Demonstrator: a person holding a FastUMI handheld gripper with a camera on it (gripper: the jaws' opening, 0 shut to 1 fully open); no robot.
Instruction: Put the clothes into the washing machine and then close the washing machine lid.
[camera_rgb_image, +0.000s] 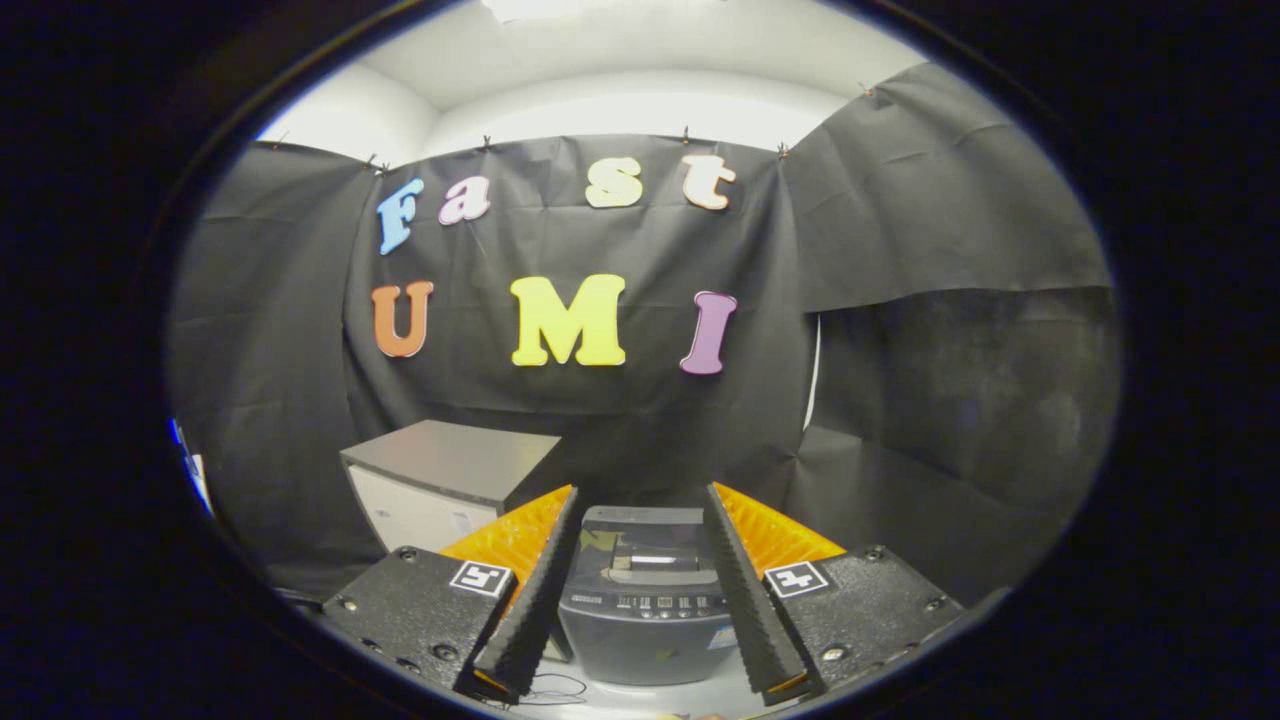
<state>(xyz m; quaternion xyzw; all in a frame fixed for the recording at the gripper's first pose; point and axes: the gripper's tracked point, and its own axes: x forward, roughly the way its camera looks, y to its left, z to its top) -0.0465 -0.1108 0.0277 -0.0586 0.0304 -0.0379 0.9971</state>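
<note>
- Gripper view: my gripper (640, 500) hangs with its two fingers spread wide and nothing between the pads; it grips no cloth.
- Gripper view: beyond the fingertips, framed in the gap between them, stands the small dark grey top-loading washing machine (643, 620), its button panel facing me. The top seems to be open toward the far side, but I cannot tell the lid's angle for sure from here.
- Gripper view: something pale and patterned lies just inside the opening (603, 541); it may be clothing, yet it is too small for me to say.
- Gripper view: the first risk I judge is misreading that opening. If I come down while the lid is partly over it, the fingers would knock the lid or the rim.
- Gripper view: the second risk is closing the lid on a trailing hem, which would leave it ajar.
- Gripper view: to the left of the machine and slightly farther stands a white box-shaped cabinet with a flat grey top (450, 475). A swing leftward could clip its near corner.
- Gripper view: a thin dark cable (550, 688) loops on the pale surface by the left fingertip, and a low pass could snag it.
</note>
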